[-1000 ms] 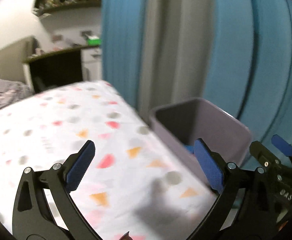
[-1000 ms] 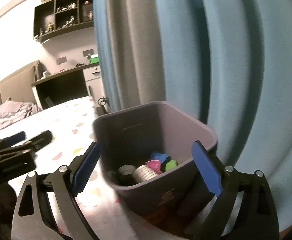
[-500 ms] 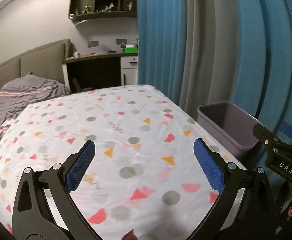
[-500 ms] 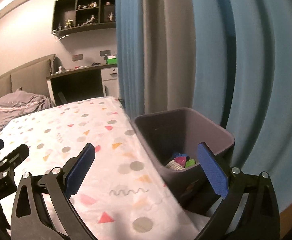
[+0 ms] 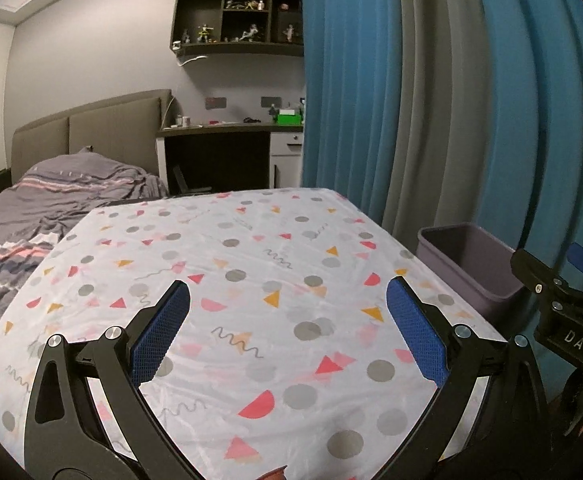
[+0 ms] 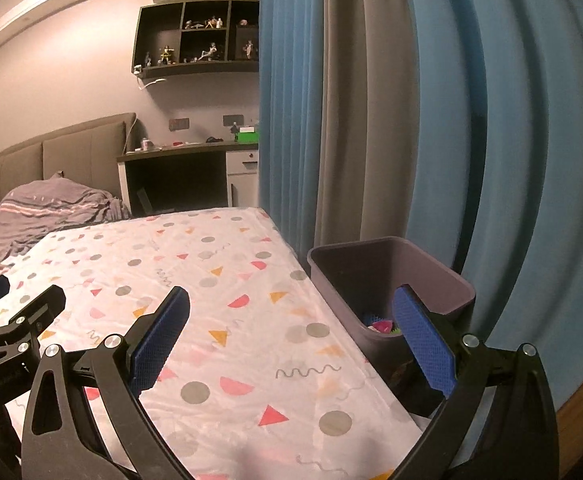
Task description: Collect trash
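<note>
Blue-padded, our left gripper (image 5: 287, 336) and right gripper (image 6: 291, 340) both stand spread wide with nothing between the pads, over the patterned tablecloth (image 5: 251, 264). Beside the table's right edge we list the purple bin (image 6: 387, 276), coloured trash (image 6: 381, 325) inside. Beyond: blue curtains (image 6: 491, 120), bed (image 5: 51, 196), desk (image 6: 187, 152).
</note>
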### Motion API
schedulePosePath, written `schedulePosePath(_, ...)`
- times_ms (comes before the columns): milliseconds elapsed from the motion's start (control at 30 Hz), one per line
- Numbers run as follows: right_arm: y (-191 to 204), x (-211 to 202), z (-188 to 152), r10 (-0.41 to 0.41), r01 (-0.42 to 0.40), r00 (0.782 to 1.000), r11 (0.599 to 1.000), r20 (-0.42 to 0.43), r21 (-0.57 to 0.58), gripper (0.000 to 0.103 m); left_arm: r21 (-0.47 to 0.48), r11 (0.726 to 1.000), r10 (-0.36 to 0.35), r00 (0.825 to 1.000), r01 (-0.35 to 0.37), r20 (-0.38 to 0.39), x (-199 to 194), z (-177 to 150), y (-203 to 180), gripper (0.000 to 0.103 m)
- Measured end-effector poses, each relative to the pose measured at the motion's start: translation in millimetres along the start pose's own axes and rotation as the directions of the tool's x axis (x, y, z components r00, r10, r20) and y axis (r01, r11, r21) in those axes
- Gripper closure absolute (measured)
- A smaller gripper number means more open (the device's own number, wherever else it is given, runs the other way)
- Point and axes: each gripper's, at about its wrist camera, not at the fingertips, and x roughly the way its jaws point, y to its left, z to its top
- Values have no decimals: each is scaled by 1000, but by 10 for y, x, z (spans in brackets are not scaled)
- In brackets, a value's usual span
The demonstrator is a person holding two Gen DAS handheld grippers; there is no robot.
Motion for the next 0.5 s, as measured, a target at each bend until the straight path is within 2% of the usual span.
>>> schedulePosePath(500, 50, -102, 23, 1, -1, 1000, 1000, 21, -3, 6, -2, 999, -36, 999, 36, -3, -84, 17, 3, 6)
